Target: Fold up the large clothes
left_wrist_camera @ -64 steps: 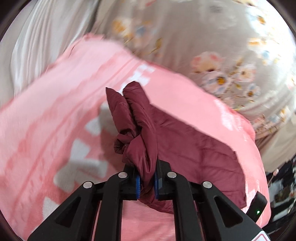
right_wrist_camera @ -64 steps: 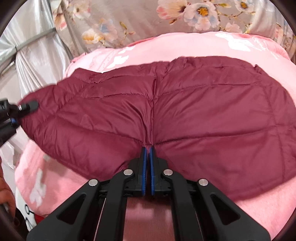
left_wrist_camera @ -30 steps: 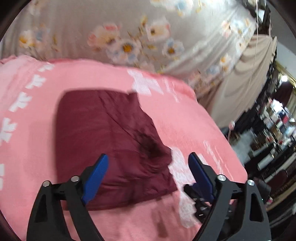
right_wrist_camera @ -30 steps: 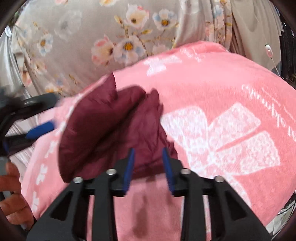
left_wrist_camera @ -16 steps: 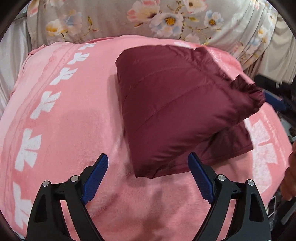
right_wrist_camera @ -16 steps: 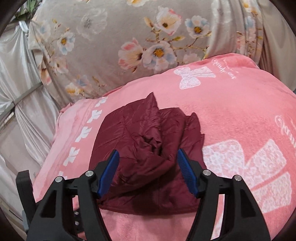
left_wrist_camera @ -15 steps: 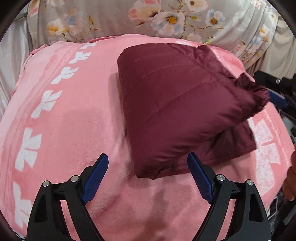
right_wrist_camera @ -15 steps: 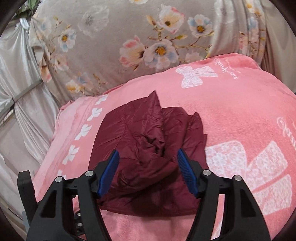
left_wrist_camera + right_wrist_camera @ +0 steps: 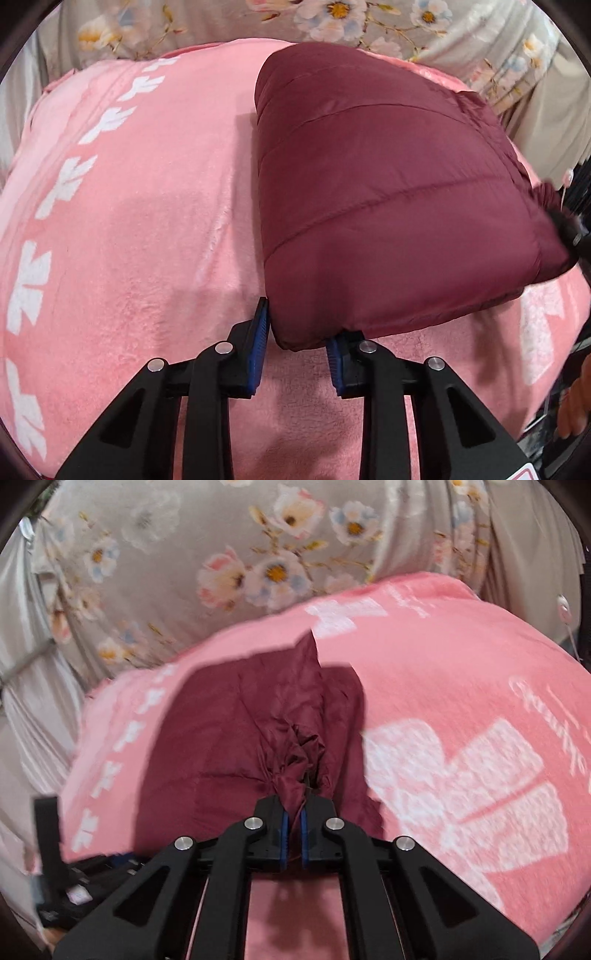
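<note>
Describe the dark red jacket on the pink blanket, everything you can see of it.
The jacket is dark red, quilted, puffy and slightly shiny, folded into a thick bundle on the pink blanket. The left gripper, jaws just closing, pinches its near corner. The right gripper is shut on a bunched, wrinkled edge on the opposite side.

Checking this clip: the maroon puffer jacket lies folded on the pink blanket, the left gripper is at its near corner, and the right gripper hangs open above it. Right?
Not quite. In the right wrist view the right gripper is not open: its jaws have just closed and pinch a bunched edge of the maroon puffer jacket. The rest holds: the jacket lies folded on the pink blanket, with the left gripper at its near corner.
</note>
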Available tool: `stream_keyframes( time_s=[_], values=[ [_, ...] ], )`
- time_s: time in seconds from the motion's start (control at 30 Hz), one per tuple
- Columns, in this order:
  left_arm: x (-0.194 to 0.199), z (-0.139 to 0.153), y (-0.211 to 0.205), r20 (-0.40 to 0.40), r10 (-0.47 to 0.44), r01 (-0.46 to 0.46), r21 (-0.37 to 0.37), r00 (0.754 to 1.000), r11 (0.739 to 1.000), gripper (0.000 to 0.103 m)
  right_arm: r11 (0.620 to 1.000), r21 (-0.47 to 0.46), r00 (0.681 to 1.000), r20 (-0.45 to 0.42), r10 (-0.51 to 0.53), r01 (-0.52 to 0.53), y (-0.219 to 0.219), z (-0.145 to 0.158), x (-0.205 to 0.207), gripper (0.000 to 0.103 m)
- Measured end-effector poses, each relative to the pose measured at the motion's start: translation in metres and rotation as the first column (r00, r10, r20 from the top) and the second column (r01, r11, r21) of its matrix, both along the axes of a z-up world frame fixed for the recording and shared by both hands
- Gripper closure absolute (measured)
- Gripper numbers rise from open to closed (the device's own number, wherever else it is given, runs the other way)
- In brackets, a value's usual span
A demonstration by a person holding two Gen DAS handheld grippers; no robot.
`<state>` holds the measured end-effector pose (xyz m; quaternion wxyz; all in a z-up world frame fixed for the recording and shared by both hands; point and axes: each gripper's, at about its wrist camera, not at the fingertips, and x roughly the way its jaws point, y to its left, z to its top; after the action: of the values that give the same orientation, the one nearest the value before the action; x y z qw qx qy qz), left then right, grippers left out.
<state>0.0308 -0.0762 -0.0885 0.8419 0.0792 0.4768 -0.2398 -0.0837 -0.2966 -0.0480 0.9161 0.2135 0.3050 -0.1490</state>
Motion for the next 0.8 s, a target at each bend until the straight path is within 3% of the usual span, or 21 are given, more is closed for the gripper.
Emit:
stream_keyframes(
  time_s=[0.17, 0.37, 0.57, 0.67, 0.73, 0.8],
  values=[
    [0.0, -0.006, -0.004, -0.013, 0.0, 0.0, 0.009, 1.0, 1.0, 0.077, 0.999, 0.045, 0.997, -0.072, -0.012, 0.015, -0.01, -0.039, 0.009, 0.1],
    [0.0, -0.01, -0.01, -0.006, 0.006, -0.006, 0.02, 1.0, 1.0, 0.077, 1.0, 0.008, 0.995, -0.1, 0.001, 0.0, -0.007, -0.056, 0.019, 0.1],
    [0.003, -0.012, -0.01, 0.01, 0.003, -0.003, 0.032, 1.0, 0.999, 0.077, 1.0, -0.02, 0.995, -0.1, 0.002, -0.004, -0.004, -0.057, 0.021, 0.1],
    [-0.004, -0.002, -0.003, -0.016, -0.022, 0.022, 0.029, 1.0, 0.999, 0.078, 0.999, 0.044, 0.996, -0.087, 0.027, -0.023, -0.014, -0.052, 0.014, 0.098],
    [-0.007, 0.012, 0.014, -0.049, -0.052, 0.051, -0.012, 0.997, 0.999, 0.078, 0.995, 0.1, 0.996, -0.081, 0.027, -0.019, -0.021, -0.043, 0.005, 0.094],
    [-0.009, 0.032, 0.034, -0.033, -0.058, 0.057, -0.03, 0.998, 0.998, 0.077, 0.993, 0.119, 0.998, -0.061, 0.005, 0.002, -0.028, -0.024, -0.011, 0.088]
  ],
)
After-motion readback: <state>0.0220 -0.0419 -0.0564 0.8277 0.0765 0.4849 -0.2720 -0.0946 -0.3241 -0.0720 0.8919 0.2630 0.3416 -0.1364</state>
